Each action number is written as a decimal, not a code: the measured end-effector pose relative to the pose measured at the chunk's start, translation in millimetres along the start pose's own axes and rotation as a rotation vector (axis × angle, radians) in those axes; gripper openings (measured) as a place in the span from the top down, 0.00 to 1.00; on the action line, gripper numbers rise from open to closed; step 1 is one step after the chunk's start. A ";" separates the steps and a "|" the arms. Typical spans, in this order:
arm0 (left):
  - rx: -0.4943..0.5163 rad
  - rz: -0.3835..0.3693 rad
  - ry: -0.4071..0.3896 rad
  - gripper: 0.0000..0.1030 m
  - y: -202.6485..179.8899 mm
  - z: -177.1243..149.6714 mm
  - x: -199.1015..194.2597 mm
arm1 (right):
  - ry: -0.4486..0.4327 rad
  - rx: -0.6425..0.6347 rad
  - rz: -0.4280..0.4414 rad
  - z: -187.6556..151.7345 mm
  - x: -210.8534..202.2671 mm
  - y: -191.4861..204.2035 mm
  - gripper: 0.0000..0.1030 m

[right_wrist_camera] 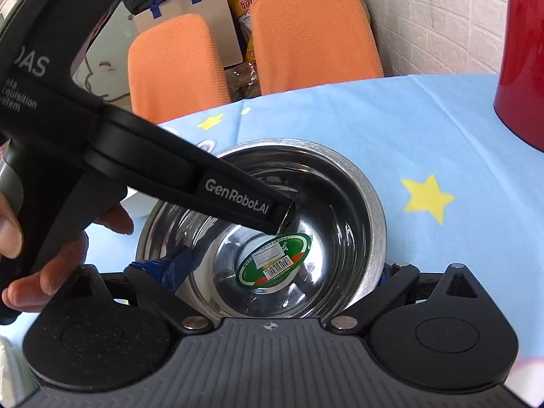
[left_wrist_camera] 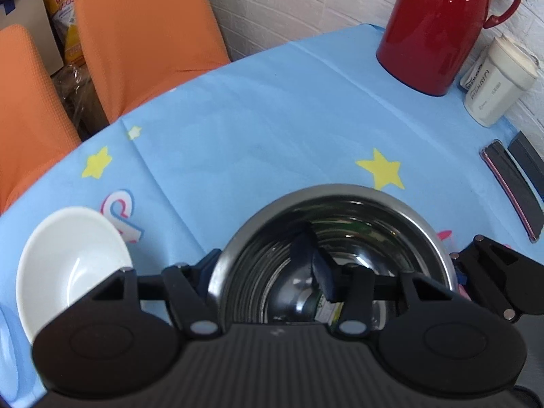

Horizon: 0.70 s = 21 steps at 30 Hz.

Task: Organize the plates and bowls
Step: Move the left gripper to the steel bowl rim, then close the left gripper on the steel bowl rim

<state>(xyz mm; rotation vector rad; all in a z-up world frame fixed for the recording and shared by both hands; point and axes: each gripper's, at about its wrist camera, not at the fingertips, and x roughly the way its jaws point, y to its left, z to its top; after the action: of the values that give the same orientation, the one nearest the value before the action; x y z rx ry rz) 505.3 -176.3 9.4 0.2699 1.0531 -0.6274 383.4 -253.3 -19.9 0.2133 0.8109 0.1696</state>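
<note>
Steel bowl (left_wrist_camera: 335, 261) sat upright on the blue star-print surface (left_wrist_camera: 272, 129), right under the left claw (left_wrist_camera: 268, 272).

Left wrist view: the claw's fingers straddled the bowl's near-left wall. One blue-padded fingertip (left_wrist_camera: 321, 272) was inside the bowl, the other (left_wrist_camera: 205, 265) outside the rim. The gap looked partly closed around the wall, but I couldn't tell whether the pads were actually pinching it. White ceramic bowl (left_wrist_camera: 73, 265) stood just beside the steel one, to its left, apart from it. Red thermos jug (left_wrist_camera: 438, 27) and a white canister (left_wrist_camera: 499, 85) were well apart, at the far edge by the wall.

Right wrist view: the right claw (right_wrist_camera: 282, 275) was wide open and held nothing. Its blue left fingertip (right_wrist_camera: 170, 268) sat outside the bowl's left rim, and its right finger was just outside the right rim. The left tool's arm (right_wrist_camera: 234, 197) reached down into the bowl, with its tip near the green oval label (right_wrist_camera: 275, 260) on the bottom.

Handling call: thin stainless, so light and rigid, with no fragility worry. The polished wall was slick and curved, and a mid-wall pinch would likely slide or tip it. Best hold was the flat rolled rim (right_wrist_camera: 375, 210), with one pad inside and one outside, squared to the wall. The white bowl looked heavier and chippable, so any nesting should be set down gently.
</note>
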 end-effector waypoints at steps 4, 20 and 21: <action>-0.025 -0.019 0.001 0.52 -8.8 -31.2 -22.1 | -0.003 -0.001 0.005 -16.3 -26.2 11.3 0.15; -0.071 -0.018 0.000 0.51 -35.0 -162.5 -70.3 | 0.036 -0.074 0.000 -111.6 -82.3 69.1 0.14; -0.077 -0.019 -0.002 0.51 -34.5 -167.6 -72.3 | 0.041 -0.082 -0.003 -114.7 -83.7 71.7 0.14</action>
<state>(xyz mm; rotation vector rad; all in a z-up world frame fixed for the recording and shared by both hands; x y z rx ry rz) 338.6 -95.7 -5.6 0.1923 1.0763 -0.6031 237.8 -189.2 -20.0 0.1321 0.8430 0.2043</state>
